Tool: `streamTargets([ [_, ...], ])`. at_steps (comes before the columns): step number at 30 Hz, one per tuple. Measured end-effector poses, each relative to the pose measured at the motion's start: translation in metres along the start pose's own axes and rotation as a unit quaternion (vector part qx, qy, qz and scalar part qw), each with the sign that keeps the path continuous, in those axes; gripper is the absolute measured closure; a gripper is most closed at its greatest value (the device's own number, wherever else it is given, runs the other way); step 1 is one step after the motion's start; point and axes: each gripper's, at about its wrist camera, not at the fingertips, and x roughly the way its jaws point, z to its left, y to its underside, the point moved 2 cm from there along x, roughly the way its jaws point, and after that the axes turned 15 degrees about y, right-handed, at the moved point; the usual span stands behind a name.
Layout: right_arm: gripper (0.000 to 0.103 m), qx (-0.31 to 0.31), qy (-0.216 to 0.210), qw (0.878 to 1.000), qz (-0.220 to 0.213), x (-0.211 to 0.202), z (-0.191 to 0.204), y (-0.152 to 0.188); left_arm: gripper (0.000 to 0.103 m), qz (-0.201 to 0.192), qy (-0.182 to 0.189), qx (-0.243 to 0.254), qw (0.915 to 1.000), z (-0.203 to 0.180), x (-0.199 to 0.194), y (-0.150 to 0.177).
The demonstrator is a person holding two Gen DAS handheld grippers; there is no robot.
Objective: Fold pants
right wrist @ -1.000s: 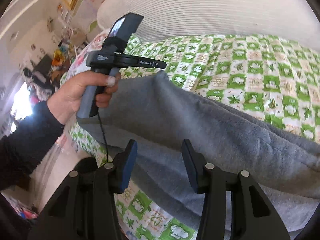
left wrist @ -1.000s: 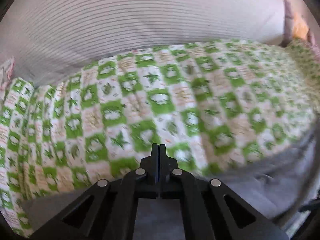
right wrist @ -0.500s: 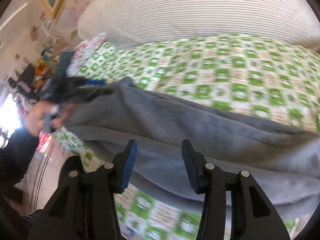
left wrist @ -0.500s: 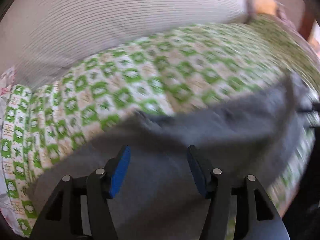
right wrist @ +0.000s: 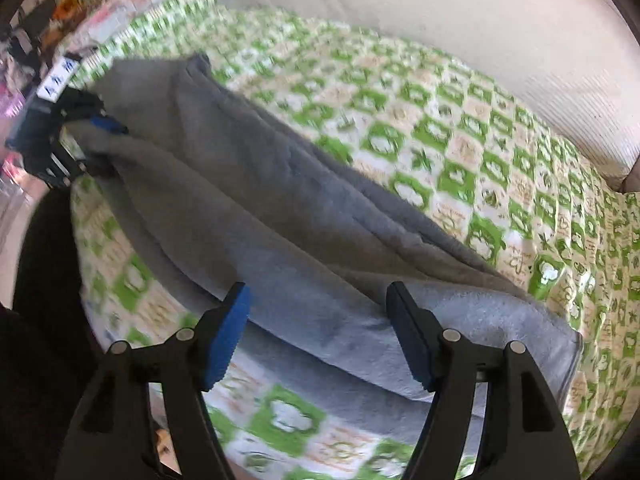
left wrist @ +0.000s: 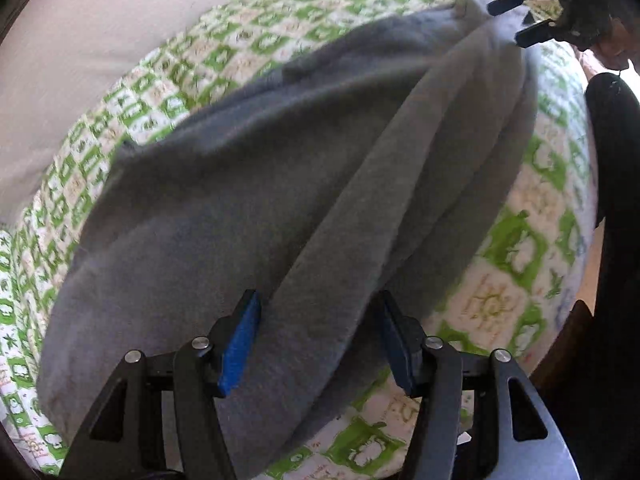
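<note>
Grey pants [left wrist: 280, 184] lie lengthwise on the green-check bedspread [left wrist: 516, 248], folded along their length. Left gripper [left wrist: 320, 336]: jaws partly apart, just been closing, a fold of cloth between them, pads not pressing. Right gripper [right wrist: 318, 332]: jaws just been opening, over the other end, gripping nothing.

Plain grey pants [left wrist: 248, 184] lie on a green-and-cream checked bedspread [right wrist: 460, 152], by a white pinstriped cushion [right wrist: 460, 20].
</note>
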Motion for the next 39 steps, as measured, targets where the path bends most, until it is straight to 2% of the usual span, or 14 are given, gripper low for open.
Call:
streamTargets([
  [1,0.06,-0.006,-0.001,1.0,-0.001,0.002,0.0,0.0,0.092,0.002,-0.004,-0.003,1.0,0.002,0.001,0.0],
  [2,0.098,-0.007,0.004,1.0,-0.004,0.002,-0.001,0.0,0.092,-0.004,-0.007,-0.01,0.9999,0.005,-0.003,-0.002],
  [3,0.099,0.001,0.007,1.0,-0.007,0.0,-0.005,-0.001,0.092,-0.019,-0.013,-0.016,0.9996,0.008,-0.01,-0.004],
  [6,0.099,0.026,0.008,0.998,-0.058,-0.024,-0.011,0.003,0.094,-0.057,-0.006,-0.022,0.9981,0.009,-0.033,-0.004],
  [9,0.099,0.018,-0.007,1.0,-0.025,-0.017,0.003,0.02,0.089,-0.027,0.041,-0.015,0.9987,-0.003,-0.021,0.01],
  [11,0.098,0.009,-0.017,1.0,0.012,-0.005,0.013,0.034,0.087,0.009,0.031,-0.002,0.9995,-0.009,-0.004,0.017],
  [13,0.093,0.042,-0.024,0.999,0.011,-0.008,0.009,0.038,0.076,0.011,0.024,0.003,0.9997,-0.013,-0.006,0.013],
  [17,0.042,0.128,-0.055,0.99,-0.015,-0.033,-0.015,0.045,0.056,-0.037,0.054,0.007,0.9979,-0.017,-0.045,-0.015],
  [18,0.041,0.136,-0.059,0.989,-0.026,-0.041,-0.017,0.047,0.047,-0.051,0.061,0.011,0.9968,-0.017,-0.055,-0.025],
  [24,0.041,0.19,-0.046,0.979,-0.06,-0.056,-0.06,0.032,0.044,-0.089,0.055,0.021,0.9943,-0.002,-0.069,-0.095],
  [29,0.041,0.169,-0.051,0.983,-0.049,-0.022,-0.078,-0.01,0.044,-0.034,0.054,0.093,0.9936,0.007,-0.024,-0.14],
  [37,0.041,0.041,-0.086,0.995,-0.009,0.034,-0.046,-0.048,0.044,0.073,0.064,0.177,0.9795,0.004,0.041,-0.145],
  [38,0.041,0.025,-0.085,0.996,-0.005,0.039,-0.039,-0.048,0.045,0.076,0.07,0.176,0.9789,0.006,0.043,-0.146],
  [39,0.049,0.011,-0.077,0.997,0.001,0.043,-0.033,-0.048,0.054,0.076,0.078,0.173,0.9789,0.007,0.043,-0.146],
])
